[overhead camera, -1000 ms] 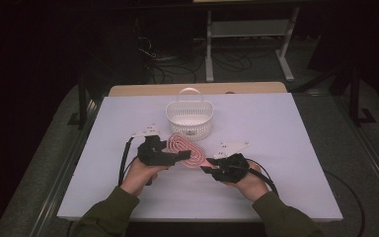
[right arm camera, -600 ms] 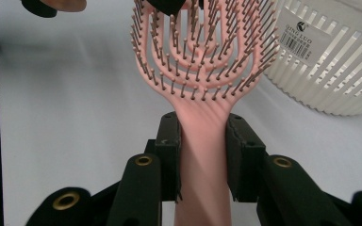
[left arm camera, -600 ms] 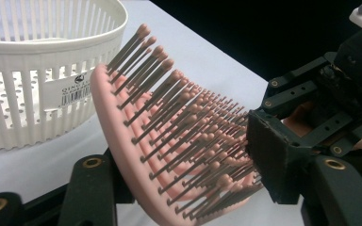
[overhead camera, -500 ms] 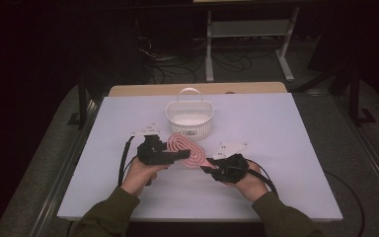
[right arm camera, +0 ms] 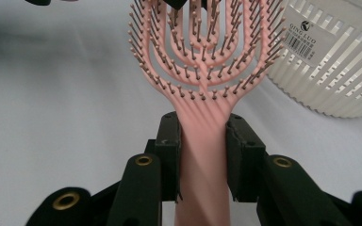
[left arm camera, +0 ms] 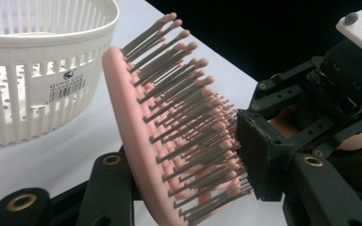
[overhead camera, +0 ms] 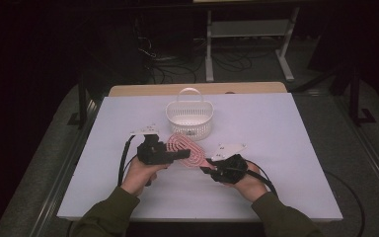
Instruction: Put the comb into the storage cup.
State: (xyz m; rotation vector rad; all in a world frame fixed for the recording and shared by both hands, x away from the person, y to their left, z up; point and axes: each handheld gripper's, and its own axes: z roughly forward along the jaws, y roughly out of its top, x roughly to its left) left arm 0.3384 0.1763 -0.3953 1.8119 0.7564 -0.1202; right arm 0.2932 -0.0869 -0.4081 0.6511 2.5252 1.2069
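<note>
- One pink plastic vented hairbrush [overhead camera: 186,149], bristled face up, held off the white table [overhead camera: 296,148] between both tools, near the middle of the table and just in front of the basket.
- One white slotted plastic basket [overhead camera: 189,117] with an arched handle, standing upright on the table beyond the brush; a barcode label on its wall shows in both gripper views. Brush head close to the basket wall; contact cannot be told.
- Two tools, one per hand, both on the same brush.
- Right tool [right arm camera: 201,157]: jaws pressed against either side of the brush handle, pinching it; handle runs straight up between the pads in the right gripper view, head fanning out above.
- Left tool [left arm camera: 188,188]: jaws straddle the brush head, one pad behind the pink back, the other against the bristle tips, so the head is gripped front to back. Head tilted in the left gripper view, bristles pointing right.
- In the high view the left tool sits at the brush's left, the right tool at its lower right.
- Two hands, two olive-green sleeves [overhead camera: 108,217] entering from the bottom edge.
</note>
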